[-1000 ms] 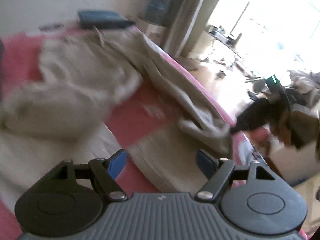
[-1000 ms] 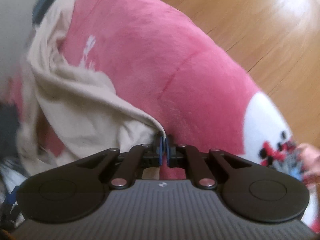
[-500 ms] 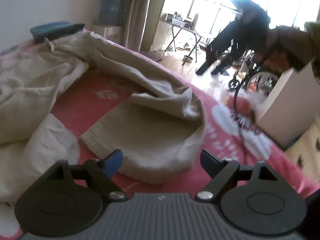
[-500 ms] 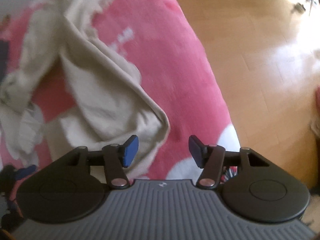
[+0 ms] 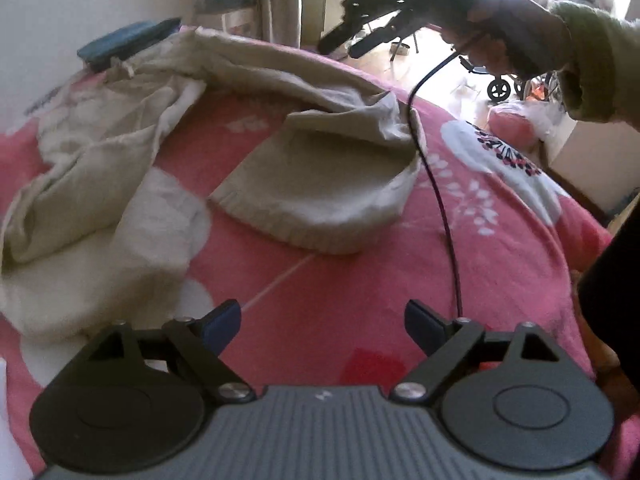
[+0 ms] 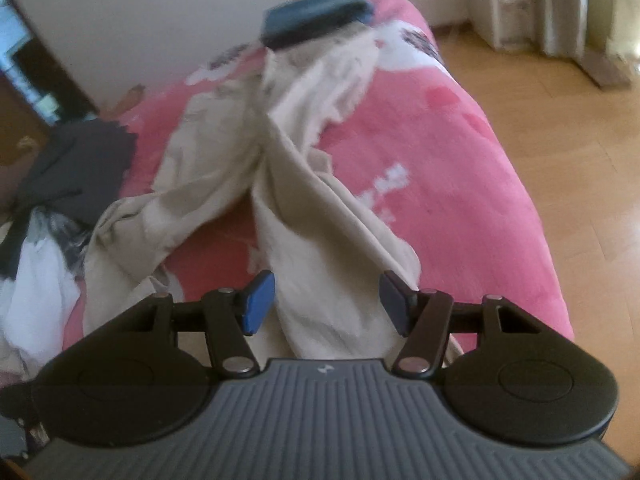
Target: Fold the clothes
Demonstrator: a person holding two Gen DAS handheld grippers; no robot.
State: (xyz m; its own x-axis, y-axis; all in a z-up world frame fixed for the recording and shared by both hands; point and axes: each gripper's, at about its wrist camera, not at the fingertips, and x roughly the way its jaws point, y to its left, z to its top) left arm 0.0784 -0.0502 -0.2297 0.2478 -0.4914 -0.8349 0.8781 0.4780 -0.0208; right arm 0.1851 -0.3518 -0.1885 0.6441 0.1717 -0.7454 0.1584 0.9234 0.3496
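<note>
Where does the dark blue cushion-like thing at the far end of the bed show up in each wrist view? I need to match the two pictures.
Left wrist view: the dark blue cushion lies upper left, against the wall, just beyond the beige trousers.
Right wrist view: the cushion sits top centre, slightly blurred, at the trousers' far end.
Shared landmark: the pink blanket under both.

The right claw's body is hiding the near end of the beige trousers (image 6: 328,248). The dark case (image 6: 316,14) beyond the trousers is blurring, and the clothes pile (image 6: 48,216) is running off the frame's left edge.
</note>
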